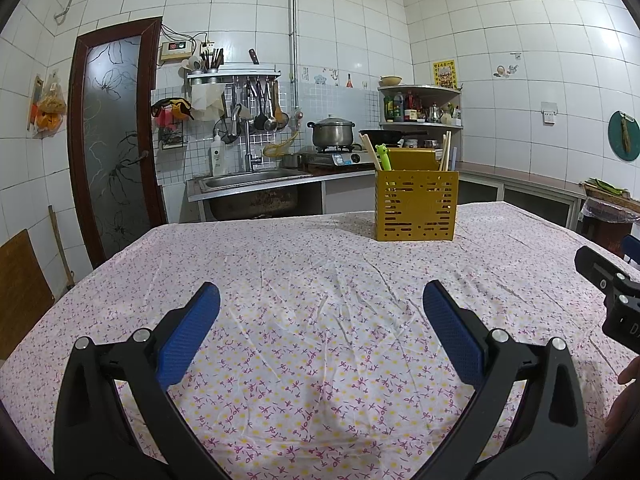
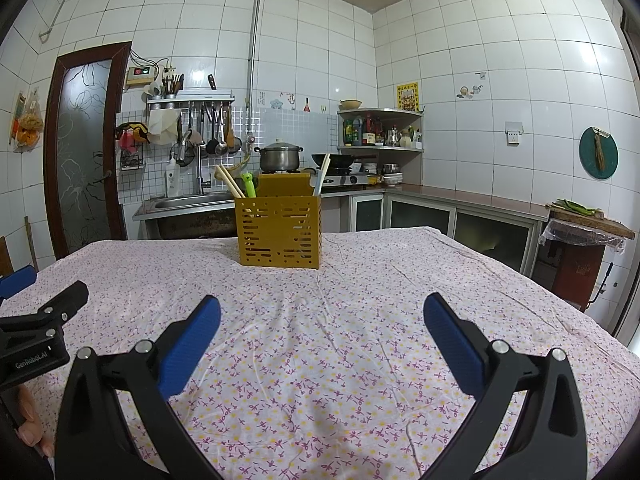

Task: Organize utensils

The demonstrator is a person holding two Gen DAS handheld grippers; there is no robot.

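Left gripper [image 1: 321, 336] is hovering low over the bench [image 1: 280, 264], fingers [image 1: 188, 336] spread wide, gripping nothing. The caddy [image 1: 416, 206] is standing ahead and to its right, well apart, with chopsticks [image 1: 370, 152], a green utensil [image 1: 383, 157] and more sticks poking upright from it. Right gripper [image 2: 322, 338] is likewise hanging released and empty; from it the caddy [image 2: 279, 232] is sitting ahead, slightly left. Neither is clearly nearer. No loose utensils are showing on the cloth, so the task looks near done.

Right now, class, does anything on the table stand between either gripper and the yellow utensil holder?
Nothing visible does. Only bare flowered tablecloth lies between the open right gripper, the open left gripper and the yellow utensil holder.
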